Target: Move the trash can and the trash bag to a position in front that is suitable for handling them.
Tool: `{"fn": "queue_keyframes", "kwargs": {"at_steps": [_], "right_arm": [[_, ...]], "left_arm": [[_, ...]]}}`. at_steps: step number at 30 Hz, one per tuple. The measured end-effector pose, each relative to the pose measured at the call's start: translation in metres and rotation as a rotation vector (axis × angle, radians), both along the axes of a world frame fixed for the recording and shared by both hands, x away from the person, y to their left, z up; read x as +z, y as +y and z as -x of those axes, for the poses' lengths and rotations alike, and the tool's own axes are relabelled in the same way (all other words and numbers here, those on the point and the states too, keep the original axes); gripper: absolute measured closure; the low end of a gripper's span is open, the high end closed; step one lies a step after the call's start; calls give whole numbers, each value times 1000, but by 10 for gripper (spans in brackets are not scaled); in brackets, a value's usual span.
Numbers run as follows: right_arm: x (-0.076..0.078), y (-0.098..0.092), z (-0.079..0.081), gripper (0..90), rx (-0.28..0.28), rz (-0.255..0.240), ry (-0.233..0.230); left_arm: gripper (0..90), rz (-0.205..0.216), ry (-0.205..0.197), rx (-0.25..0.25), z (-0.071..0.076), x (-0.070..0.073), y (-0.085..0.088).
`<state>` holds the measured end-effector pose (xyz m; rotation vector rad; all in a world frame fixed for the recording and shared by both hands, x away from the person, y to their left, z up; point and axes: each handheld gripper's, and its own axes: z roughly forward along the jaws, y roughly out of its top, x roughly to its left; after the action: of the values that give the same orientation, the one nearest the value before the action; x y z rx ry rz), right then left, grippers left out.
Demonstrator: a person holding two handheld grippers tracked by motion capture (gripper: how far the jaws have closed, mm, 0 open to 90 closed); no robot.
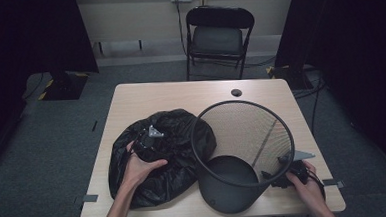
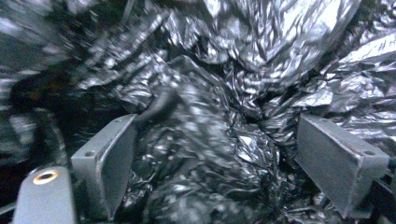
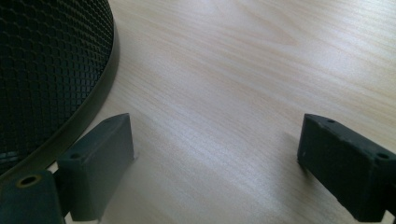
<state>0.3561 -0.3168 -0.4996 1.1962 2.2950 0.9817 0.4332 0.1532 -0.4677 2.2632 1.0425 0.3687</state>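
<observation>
A crumpled black plastic bag (image 1: 176, 154) lies on the left half of the wooden table (image 1: 150, 98). My left gripper (image 1: 150, 140) is pushed down into the bag's top. In the left gripper view its jaws (image 2: 219, 158) stand wide apart, with shiny wrinkled bag film (image 2: 210, 98) bunched between them and no pad visibly pressing on it. A black mesh wastebasket (image 1: 242, 136) stands to the right of the bag, touching it. My right gripper (image 1: 272, 177) rests low beside the basket's base, open over bare table (image 3: 215, 154), its left jaw close to the basket's bottom band (image 3: 95, 105).
A black folding chair (image 1: 219, 34) stands beyond the table's far edge. A round cable hole (image 1: 236, 92) sits near the back of the table. Bare wood lies behind the bag and the basket. Dark curtains hang at both sides of the room.
</observation>
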Motion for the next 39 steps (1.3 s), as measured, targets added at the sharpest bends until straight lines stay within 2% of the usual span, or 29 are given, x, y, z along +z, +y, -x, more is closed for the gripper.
{"fn": "queue_keyframes", "kwargs": {"at_steps": [5, 7, 8, 9, 12, 15, 18, 22, 27, 30, 35, 39], "right_arm": [[0, 0, 0, 96, 0, -1, 0], [0, 0, 0, 96, 0, 0, 0], [0, 0, 0, 96, 0, 0, 0], [0, 0, 0, 96, 0, 0, 0], [0, 0, 0, 95, 3, 0, 1], [0, 0, 0, 95, 3, 0, 2], [0, 0, 0, 94, 4, 1, 1], [0, 0, 0, 94, 4, 0, 1], [0, 0, 0, 93, 6, 1, 1], [0, 0, 0, 94, 6, 0, 1], [0, 1, -1, 87, 13, 2, 0], [0, 1, -1, 87, 14, 2, 0]], "left_arm": [[154, -45, -13, -8, 3, -4, -7], [158, -47, -11, -18, 4, -8, -8], [184, -47, -11, -18, 4, -8, -8], [231, -79, -34, -23, 6, -10, -10], [259, -92, -19, -32, 6, -13, -11], [298, -71, -7, -32, 6, -13, -9], [369, -27, -7, -27, 7, -15, -5], [470, -19, 0, -18, 7, -14, -4], [644, 0, -2, -13, 7, -13, 0], [729, 49, 10, -11, 7, -12, 6], [777, 55, -18, -20, 10, -9, 9], [794, 86, -45, -9, 12, -2, 12]]}}
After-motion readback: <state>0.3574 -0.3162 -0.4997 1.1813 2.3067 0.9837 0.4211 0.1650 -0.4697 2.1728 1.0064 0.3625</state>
